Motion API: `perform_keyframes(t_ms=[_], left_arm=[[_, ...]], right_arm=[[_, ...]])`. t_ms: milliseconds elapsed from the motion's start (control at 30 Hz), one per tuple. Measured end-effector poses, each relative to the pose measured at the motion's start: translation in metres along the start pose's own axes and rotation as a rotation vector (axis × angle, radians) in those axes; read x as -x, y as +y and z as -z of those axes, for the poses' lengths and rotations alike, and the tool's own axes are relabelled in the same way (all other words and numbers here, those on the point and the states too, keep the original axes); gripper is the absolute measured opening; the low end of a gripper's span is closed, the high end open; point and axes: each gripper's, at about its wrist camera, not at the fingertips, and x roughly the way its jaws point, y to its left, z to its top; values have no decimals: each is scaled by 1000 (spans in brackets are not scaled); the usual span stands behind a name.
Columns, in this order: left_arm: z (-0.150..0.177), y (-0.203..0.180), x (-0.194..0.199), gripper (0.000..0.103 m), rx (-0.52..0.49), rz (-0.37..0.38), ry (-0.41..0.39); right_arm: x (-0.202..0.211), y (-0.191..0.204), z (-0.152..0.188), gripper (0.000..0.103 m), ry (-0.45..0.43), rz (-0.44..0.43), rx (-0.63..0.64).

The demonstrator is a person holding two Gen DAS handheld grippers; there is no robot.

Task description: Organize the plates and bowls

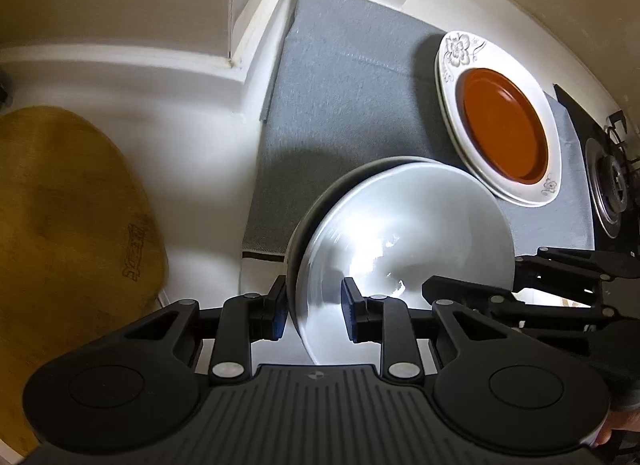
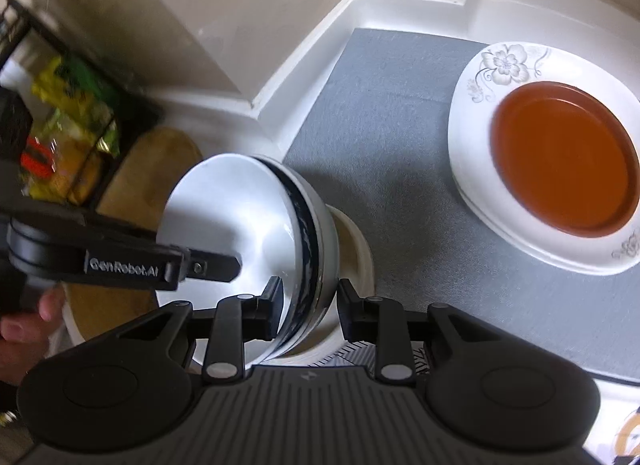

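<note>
both grippers are on the same white bowl (image 1: 400,233). left gripper (image 1: 314,311) has its fingers pinching the near rim, one pad outside and one inside. right gripper (image 2: 306,307) straddles the opposite rim, inner finger against it, but i can't tell if the outer one touches. the bowl is tilted, hanging over another bowl (image 2: 352,241) standing on the surface. further out on the grey mat (image 1: 340,85) sits an orange plate (image 2: 564,157) stacked on flowered white plates (image 2: 472,77). wooden board (image 1: 72,225) leans off to the left
</note>
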Motion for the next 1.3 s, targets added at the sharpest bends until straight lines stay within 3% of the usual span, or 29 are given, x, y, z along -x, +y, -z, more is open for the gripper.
perform_keyframes(t_ms=[167,300,467,633,767,800,867,900,1300], left_arm=[[0,-2,-2,29,-16,-11,-10],[1,-5,1,27,-43,-17,-27],[3,-4,14,27,-94,10,-57],[1,7,9,30,-57,12,-24],[0,16,9,30,-17,22,-33],[0,16,11,30,-22,23,-44],[1,15,15,30,-40,18,-68],[1,13,16,30,-49,14,-75],[-4,12,13,27,-65,77,-42]], right_arm=[[-1,-3,-5,30,-16,8,-18],[4,-6,-9,34,-35,23,-12],[12,-24,-3,35,-48,-56,-89],[6,-44,2,56,-47,-104,-211],[11,-53,4,56,-100,-140,-269],[14,-52,4,55,-118,-149,-260],[16,-47,1,43,-126,-151,-219],[15,-45,0,28,-119,-164,-203],[0,-63,-2,20,-99,-203,-305]])
